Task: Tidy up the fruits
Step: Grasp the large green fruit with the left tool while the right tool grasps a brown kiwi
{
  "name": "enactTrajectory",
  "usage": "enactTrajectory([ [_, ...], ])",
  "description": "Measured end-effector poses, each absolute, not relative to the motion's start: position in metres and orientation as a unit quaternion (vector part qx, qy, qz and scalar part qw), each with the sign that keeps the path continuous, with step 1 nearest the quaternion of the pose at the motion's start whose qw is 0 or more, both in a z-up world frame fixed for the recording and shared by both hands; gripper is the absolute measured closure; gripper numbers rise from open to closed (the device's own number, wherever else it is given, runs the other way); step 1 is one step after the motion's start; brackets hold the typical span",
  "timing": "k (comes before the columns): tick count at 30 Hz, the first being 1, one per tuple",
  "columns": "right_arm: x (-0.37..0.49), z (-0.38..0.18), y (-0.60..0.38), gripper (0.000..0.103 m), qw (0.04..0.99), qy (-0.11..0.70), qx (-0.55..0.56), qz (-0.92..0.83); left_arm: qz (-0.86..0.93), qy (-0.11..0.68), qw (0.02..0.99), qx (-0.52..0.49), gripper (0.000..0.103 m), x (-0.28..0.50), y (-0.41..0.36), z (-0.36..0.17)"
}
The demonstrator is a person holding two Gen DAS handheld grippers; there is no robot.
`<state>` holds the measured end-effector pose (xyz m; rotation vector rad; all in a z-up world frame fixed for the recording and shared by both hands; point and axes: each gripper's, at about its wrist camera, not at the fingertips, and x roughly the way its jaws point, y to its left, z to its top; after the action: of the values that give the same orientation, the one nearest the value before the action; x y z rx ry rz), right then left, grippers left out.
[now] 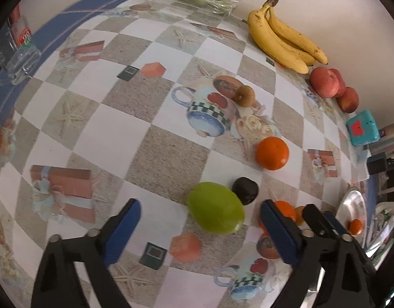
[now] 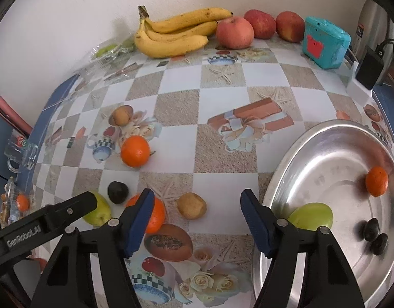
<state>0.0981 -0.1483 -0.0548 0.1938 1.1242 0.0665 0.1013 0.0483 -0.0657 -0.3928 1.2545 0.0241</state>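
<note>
Blue-padded left tongs (image 1: pixel 200 228), jaws wide and empty, frame my smooth green oval fruit (image 1: pixel 216 211) on the table; firm, rounded, slippery, I judge, best pinched across its middle. Right tongs (image 2: pixel 197 218) gape empty beside the steel bowl (image 2: pixel 299 148).

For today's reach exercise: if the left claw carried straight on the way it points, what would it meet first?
Probably the green fruit, lying on the tablecloth between the open fingers of the left claw; depth is hard to judge.

Loose fruits (image 2: pixel 135 154) — some in pan (image 2: pixel 294 151)
</note>
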Motion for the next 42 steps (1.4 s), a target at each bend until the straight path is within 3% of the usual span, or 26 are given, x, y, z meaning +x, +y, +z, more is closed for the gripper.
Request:
enactTrajectory([
  [6,0.102,-0.064,-0.148,0.051,0.834,0.540,0.103,0.037,-0.004,0.586,0.787,-0.189,0.026,0.102,0.044,-0.068],
  [13,0.102,-0.072,-0.147,0.064,0.830,0.546,0.106,0.043,-0.003,0.593,0.780,-0.198,0.026,0.102,0.044,-0.075],
  [18,0.102,-0.073,-0.146,0.074,0.829,0.546,0.110,0.049,-0.011,0.590,0.782,-0.203,0.051,0.101,0.044,-0.072],
  [42,0.087,-0.021,-0.161,0.075,0.857,0.496,0.132,0.049,-0.016,0.535,0.813,-0.228,0.052,0.094,0.051,-0.019],
])
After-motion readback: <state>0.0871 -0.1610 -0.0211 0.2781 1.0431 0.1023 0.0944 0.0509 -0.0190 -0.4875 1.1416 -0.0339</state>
